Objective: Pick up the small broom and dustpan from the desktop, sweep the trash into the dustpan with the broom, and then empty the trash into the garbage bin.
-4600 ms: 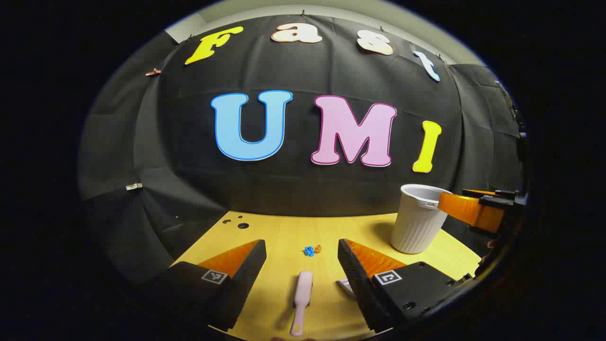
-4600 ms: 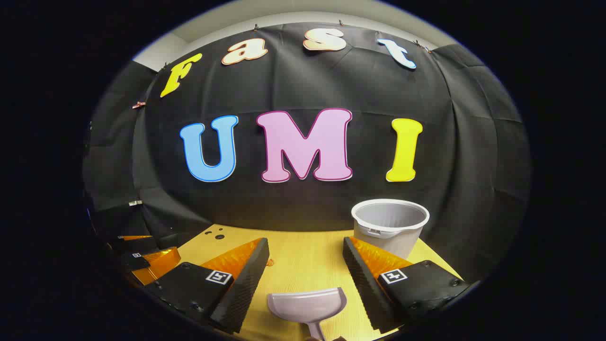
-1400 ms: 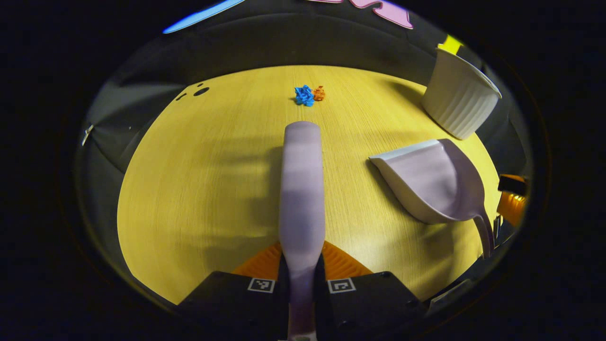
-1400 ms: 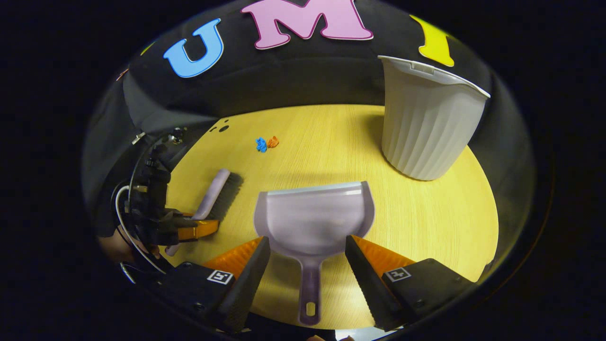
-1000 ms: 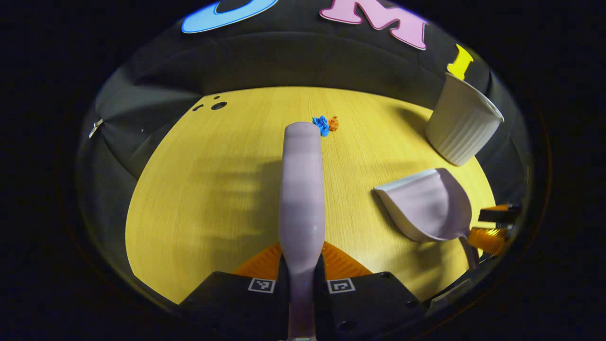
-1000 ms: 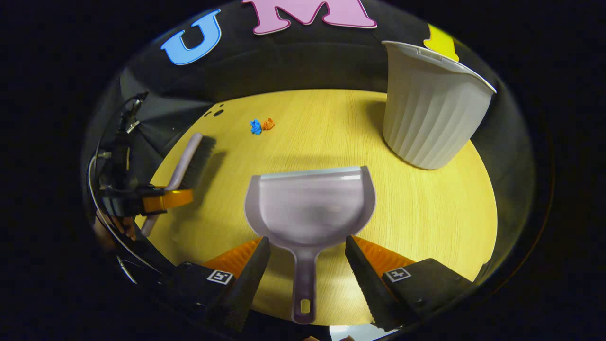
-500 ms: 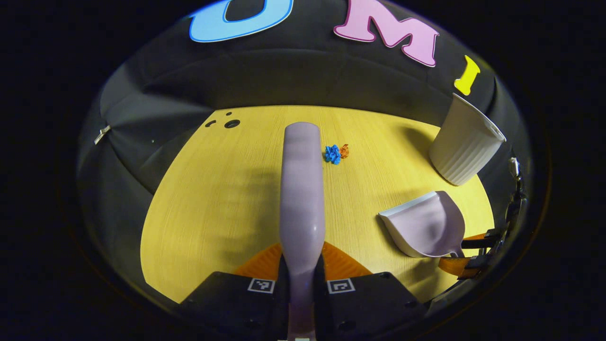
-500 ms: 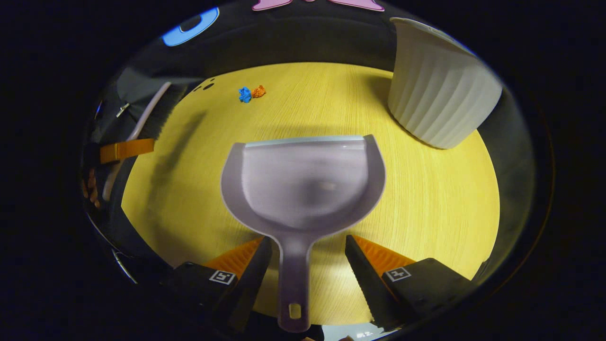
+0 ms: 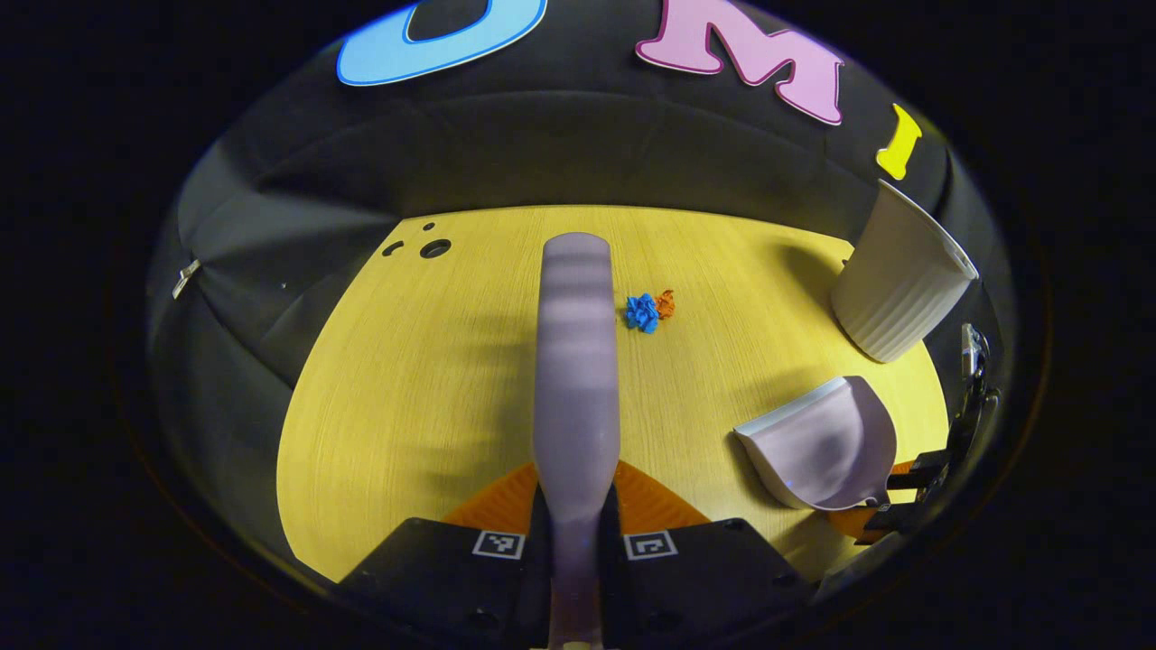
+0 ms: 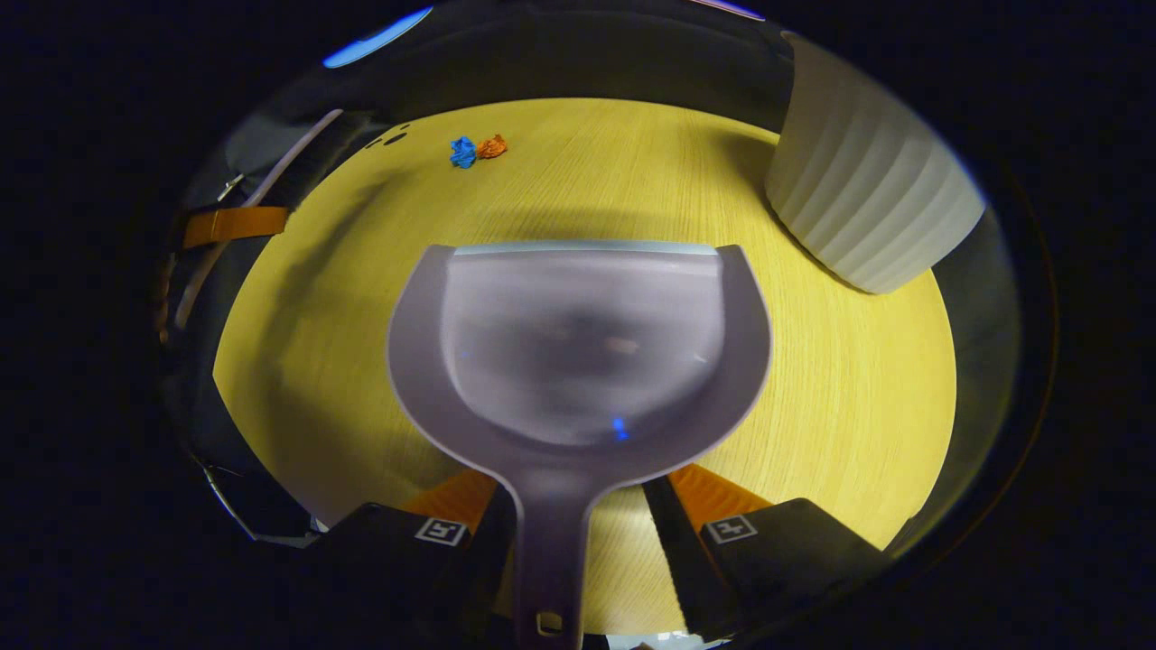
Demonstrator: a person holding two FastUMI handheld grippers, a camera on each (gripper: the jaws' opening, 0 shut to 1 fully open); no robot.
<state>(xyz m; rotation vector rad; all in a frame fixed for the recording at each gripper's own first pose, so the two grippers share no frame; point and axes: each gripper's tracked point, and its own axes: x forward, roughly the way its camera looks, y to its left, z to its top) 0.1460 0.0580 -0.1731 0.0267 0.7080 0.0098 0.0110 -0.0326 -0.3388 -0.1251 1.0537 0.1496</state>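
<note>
pale plastic makes up both tools, and both sit between tongs. the left tongs (image 9: 575, 528) are pinched tight on the neck of the broom (image 9: 575, 361), whose head points out over the yellow desk (image 9: 406, 379). the right tongs (image 10: 578, 519) stand astride the handle of the dustpan (image 10: 578, 352); the left finger looks pressed to it, but a sliver of desk shows by the other, so i cannot tell if the grip is complete. trash lies well ahead: a blue scrap (image 9: 642, 312) touching an orange scrap (image 9: 666, 303), just right of the broom head. the garbage bin (image 9: 899, 284) stands at the far right.

to do this well, i would firm up the grip on the handle first, then lay the pan's front lip flat on the desk just beside the scraps, mouth toward them. bring the bristles down behind the scraps and draw them in with one short, low stroke, so the light paper does not flick over the lip.
</note>
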